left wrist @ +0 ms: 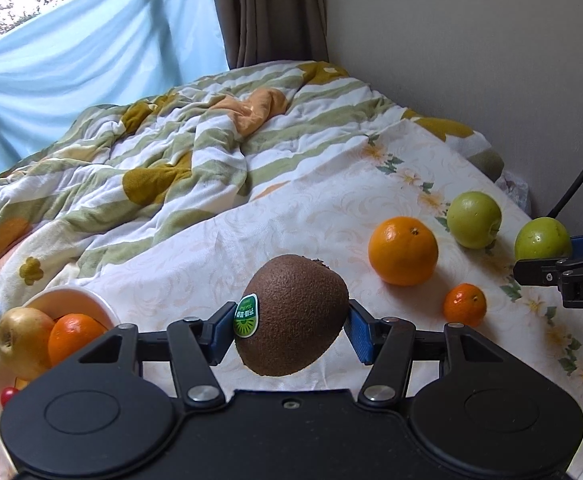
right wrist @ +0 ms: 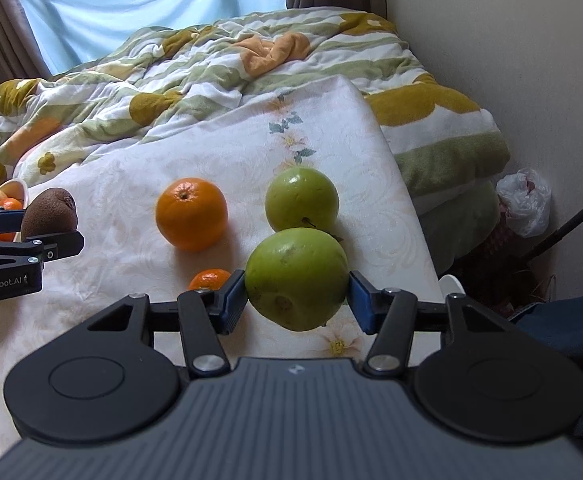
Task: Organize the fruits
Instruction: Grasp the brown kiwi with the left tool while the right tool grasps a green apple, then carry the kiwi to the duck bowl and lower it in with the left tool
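Kiwi sits clamped in the left hand-held gripper, the right hand-held gripper clasping a green apple; judged next: carry toward the bowl at nine o'clock.

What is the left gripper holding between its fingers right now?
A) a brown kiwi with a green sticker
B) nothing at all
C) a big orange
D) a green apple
A: in the left wrist view the left gripper has its blue fingers pressed on both sides of the kiwi, while the green apple sits in the right gripper.
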A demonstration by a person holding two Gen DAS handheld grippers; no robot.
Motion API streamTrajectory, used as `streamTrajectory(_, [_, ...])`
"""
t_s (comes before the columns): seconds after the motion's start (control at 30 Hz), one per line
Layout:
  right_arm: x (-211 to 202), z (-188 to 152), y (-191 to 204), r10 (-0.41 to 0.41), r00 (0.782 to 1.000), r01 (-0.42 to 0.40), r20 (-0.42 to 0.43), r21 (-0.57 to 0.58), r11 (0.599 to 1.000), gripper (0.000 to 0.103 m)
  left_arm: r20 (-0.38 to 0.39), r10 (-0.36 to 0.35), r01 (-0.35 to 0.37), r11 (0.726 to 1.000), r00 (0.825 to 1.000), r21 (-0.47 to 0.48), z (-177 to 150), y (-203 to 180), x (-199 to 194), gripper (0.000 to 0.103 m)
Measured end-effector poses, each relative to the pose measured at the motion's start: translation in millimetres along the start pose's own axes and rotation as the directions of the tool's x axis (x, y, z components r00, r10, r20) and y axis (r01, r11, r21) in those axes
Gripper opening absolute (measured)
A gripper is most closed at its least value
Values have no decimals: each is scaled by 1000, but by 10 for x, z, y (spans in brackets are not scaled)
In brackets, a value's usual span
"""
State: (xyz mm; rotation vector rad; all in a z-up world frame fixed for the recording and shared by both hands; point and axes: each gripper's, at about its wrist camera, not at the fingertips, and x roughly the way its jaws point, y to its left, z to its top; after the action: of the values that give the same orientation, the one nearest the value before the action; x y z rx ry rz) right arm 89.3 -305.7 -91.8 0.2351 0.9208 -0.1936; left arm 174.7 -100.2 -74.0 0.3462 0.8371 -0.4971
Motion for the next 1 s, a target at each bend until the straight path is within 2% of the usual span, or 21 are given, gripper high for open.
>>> streamTrajectory(0.53, [-666,-19,153,80,992,-66,99,-136,989,69,99,106,-94,988,989,-122,-254,-156,-828,62])
streamTrajectory(0.8, [-880,-25,395,164,980,-133,116,-237,962,69,126,193,-163,963,973,-215,-424,-69,-1196,62])
streamTrajectory(1.0, [-975,-19,725,231,967,-189,108,-303,934,69,119,254,-212,935,960,-284,-570,177,-1423,62])
